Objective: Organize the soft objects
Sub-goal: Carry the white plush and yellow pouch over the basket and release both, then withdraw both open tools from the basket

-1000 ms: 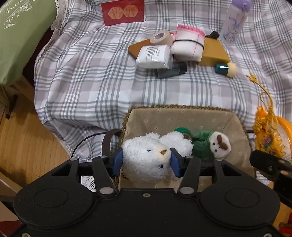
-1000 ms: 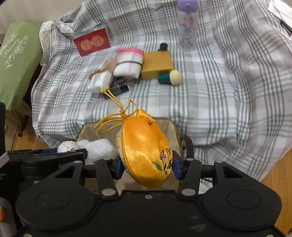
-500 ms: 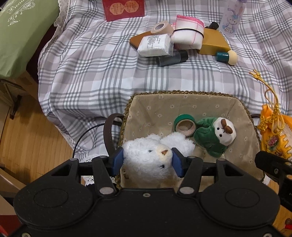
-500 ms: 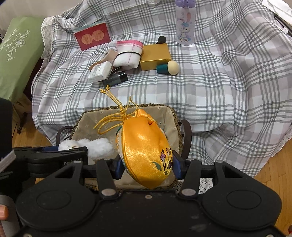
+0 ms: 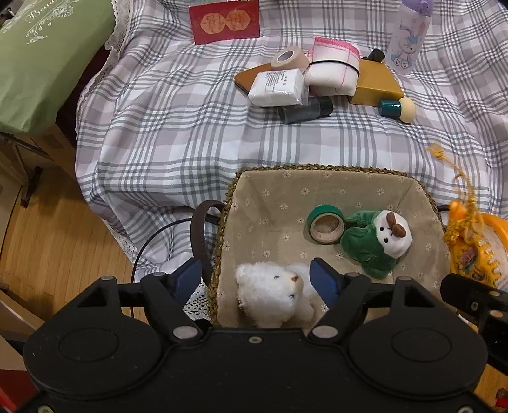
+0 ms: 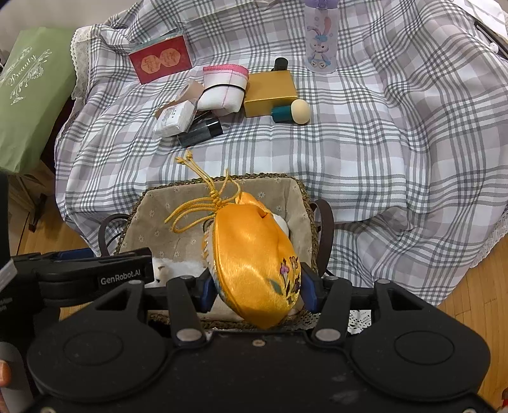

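A woven basket [image 5: 317, 168] with beige lining stands against the plaid-covered surface. In it lie a white plush bear [image 5: 273, 294], a green plush toy [image 5: 374, 244] and a green tape roll [image 5: 326, 224]. My left gripper [image 5: 255, 281] is open above the basket's near left corner, its blue pads apart on either side of the bear, which rests on the lining. My right gripper [image 6: 255, 290] is shut on a yellow satin drawstring pouch [image 6: 254, 257] and holds it over the basket [image 6: 222, 181]. The pouch also shows at the right edge of the left wrist view [image 5: 473, 244].
On the plaid cloth [image 5: 190, 120] behind the basket lie a red card [image 5: 223, 20], a tissue pack [image 5: 276, 87], a rolled white towel [image 5: 331, 71], a yellow box [image 5: 374, 84], a sponge applicator [image 5: 397, 108], a dark tube and a printed bottle [image 5: 409, 35]. A green bag [image 5: 38, 60] stands left. Wooden floor lies below.
My left gripper has opened and let go of the white bear, which now lies in the basket. Both grippers have risen, so the basket looks farther away. The right gripper still holds the pouch.
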Tool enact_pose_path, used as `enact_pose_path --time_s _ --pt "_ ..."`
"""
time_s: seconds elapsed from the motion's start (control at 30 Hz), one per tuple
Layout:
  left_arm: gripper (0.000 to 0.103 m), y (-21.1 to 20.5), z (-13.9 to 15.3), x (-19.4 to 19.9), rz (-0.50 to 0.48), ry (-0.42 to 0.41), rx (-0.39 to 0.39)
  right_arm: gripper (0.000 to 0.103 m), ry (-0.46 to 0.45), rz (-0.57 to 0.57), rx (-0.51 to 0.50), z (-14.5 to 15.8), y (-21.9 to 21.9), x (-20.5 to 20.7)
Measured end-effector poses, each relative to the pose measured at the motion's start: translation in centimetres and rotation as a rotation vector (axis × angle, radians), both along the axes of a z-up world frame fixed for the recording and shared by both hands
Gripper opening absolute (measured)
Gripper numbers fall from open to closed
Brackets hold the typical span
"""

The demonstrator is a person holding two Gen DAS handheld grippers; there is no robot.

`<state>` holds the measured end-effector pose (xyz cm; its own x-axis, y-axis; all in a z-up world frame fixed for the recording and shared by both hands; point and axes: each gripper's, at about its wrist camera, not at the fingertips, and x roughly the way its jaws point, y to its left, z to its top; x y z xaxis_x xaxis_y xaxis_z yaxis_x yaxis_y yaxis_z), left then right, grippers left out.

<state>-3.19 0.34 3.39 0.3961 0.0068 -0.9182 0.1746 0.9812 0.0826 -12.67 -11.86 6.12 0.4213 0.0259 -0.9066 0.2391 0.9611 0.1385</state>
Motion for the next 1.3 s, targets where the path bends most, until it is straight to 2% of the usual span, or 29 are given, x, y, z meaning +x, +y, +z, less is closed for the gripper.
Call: enact_pose_path --time_s 0.27,0.6,0.73,0.87,0.93,1.07,1.3 --pt "0.072 0.4 -0.2 -0.1 0.012 0.016 -0.009 0.065 -0.016 0.01 0.001 0.2 0.5 0.3" --pt "0.072 1.0 0.6 -0.3 0.046 -0.057 -0.048 0.066 0.007 -0.005 -0.011 -0.2 0.4 1.0" --pt "0.075 1.2 0.7 0.2 0.05 -0.024 -0.066 0.066 0.021 -0.012 -0.012 -0.5 0.4 1.3" --pt "0.075 0.8 0.8 0.1 0.028 -0.036 -0.02 0.066 0.033 -0.02 -0.007 -0.9 0.3 1.6" --pt "0.075 0.7 0.9 0.2 0.032 -0.036 -0.021 0.066 0.044 -0.024 -0.002 -1.2 0.2 1.9" --pt "0.075 0.9 0.7 1.0 0.024 0.021 -0.05 0.066 0.059 -0.03 0.007 -1.7 0.0 2.3" --pt "0.075 0.5 0.1 2.3 0.033 0.064 -0.052 0.066 0.079 -0.043 0.017 -2.4 -0.4 3.6"
